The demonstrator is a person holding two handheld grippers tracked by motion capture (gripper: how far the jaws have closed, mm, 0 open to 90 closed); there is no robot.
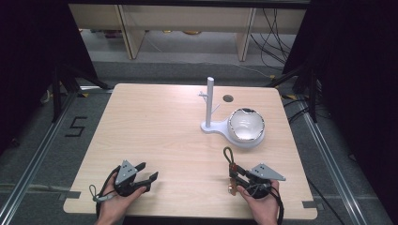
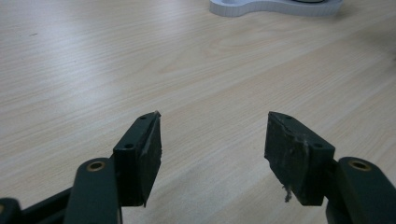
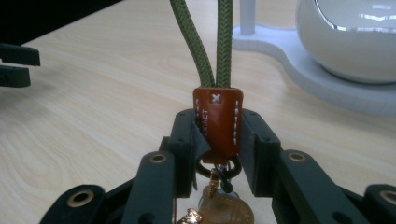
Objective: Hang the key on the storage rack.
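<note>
My right claw (image 3: 217, 140) pinched the brown leather tab of the green-cord keychain (image 3: 217, 122), low over the wooden counter (image 1: 155, 126); left claw (image 2: 212, 154) spread, empty. Likely next: hang loop on white peg stand (image 1: 209, 101)

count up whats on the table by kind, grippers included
Grippers: 2 (left gripper, jaws apart; right gripper, shut on the keychain)
Keychains: 1 (keychain with green cord loop and brown leather tab)
White stands with a post: 1 (stand)
White bowls: 1 (bowl, sitting on the stand's base)
Total: 5
</note>
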